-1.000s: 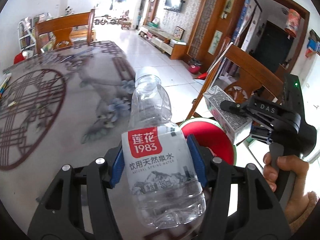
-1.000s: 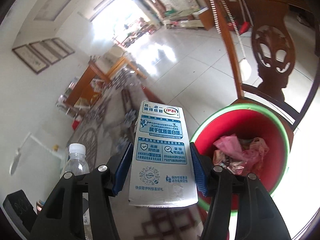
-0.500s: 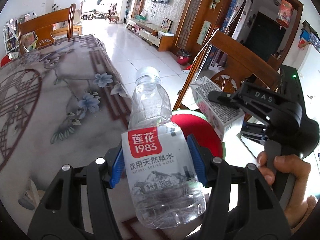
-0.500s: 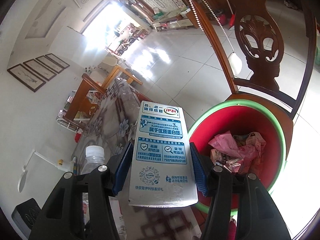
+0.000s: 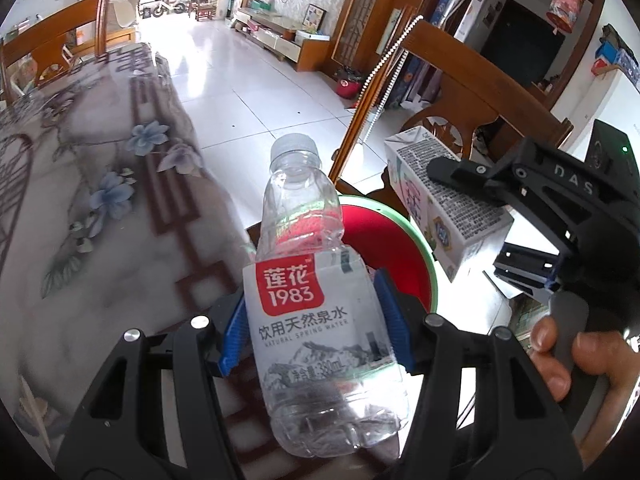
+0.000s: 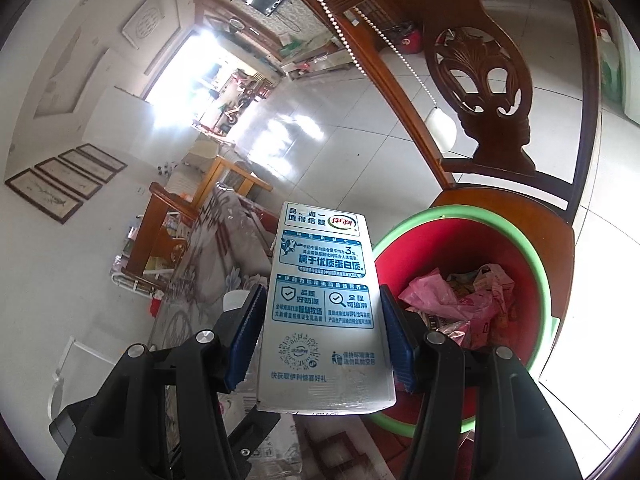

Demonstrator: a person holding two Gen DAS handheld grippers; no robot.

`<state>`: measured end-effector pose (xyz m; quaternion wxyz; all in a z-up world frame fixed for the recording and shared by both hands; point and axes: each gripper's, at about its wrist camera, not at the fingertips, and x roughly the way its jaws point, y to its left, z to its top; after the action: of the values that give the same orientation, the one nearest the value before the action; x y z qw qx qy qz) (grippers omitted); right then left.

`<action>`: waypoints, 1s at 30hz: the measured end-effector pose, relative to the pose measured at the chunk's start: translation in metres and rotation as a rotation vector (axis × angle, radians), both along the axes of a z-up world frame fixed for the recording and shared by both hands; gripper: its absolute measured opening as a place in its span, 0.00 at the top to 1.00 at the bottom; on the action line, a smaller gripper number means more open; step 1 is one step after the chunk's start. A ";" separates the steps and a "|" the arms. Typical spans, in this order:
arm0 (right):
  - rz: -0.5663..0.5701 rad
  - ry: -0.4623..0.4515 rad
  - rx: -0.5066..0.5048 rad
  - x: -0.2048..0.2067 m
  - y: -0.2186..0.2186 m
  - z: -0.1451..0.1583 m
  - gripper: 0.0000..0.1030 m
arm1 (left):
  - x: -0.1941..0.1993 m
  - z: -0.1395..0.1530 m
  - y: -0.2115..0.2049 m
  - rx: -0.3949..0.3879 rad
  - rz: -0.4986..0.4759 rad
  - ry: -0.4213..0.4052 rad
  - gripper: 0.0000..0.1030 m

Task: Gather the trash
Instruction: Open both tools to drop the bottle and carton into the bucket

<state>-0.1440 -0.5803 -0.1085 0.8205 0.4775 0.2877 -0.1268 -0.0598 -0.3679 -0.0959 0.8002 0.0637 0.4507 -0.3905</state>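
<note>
Left hand-held gripper (image 5: 316, 328) pinches a clear plastic water bottle (image 5: 320, 312) and has swung off the floral-cloth table (image 5: 100, 200) to the red, green-rimmed bucket (image 6: 460, 248) on the wooden chair (image 6: 500, 200). Right hand-held gripper (image 6: 322, 334) clamps a white-and-blue milk carton (image 6: 324, 304) beside its rim. Pink wrappers (image 6: 452, 304) lie inside; dropping seems next.

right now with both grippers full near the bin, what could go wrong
The milk carton in the right gripper sits beside the red bin's green rim, not over the opening, so letting go here may miss. The water bottle in the left gripper is smooth and could slip. The two grippers are close and might collide.
</note>
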 end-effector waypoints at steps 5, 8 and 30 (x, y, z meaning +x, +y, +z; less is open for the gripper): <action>-0.014 -0.001 -0.004 -0.002 -0.001 0.002 0.48 | 0.001 -0.003 -0.011 0.021 -0.022 -0.008 0.46; -0.037 -0.010 -0.009 -0.006 -0.003 0.003 0.48 | 0.001 -0.006 -0.015 0.029 -0.027 -0.003 0.46; -0.124 0.014 -0.038 -0.011 -0.008 0.004 0.46 | 0.014 0.014 -0.006 -0.058 0.033 -0.018 0.24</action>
<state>-0.1548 -0.5886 -0.1042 0.8179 0.4777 0.2608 -0.1864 -0.0462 -0.3736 -0.0815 0.8120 0.0365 0.4329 -0.3897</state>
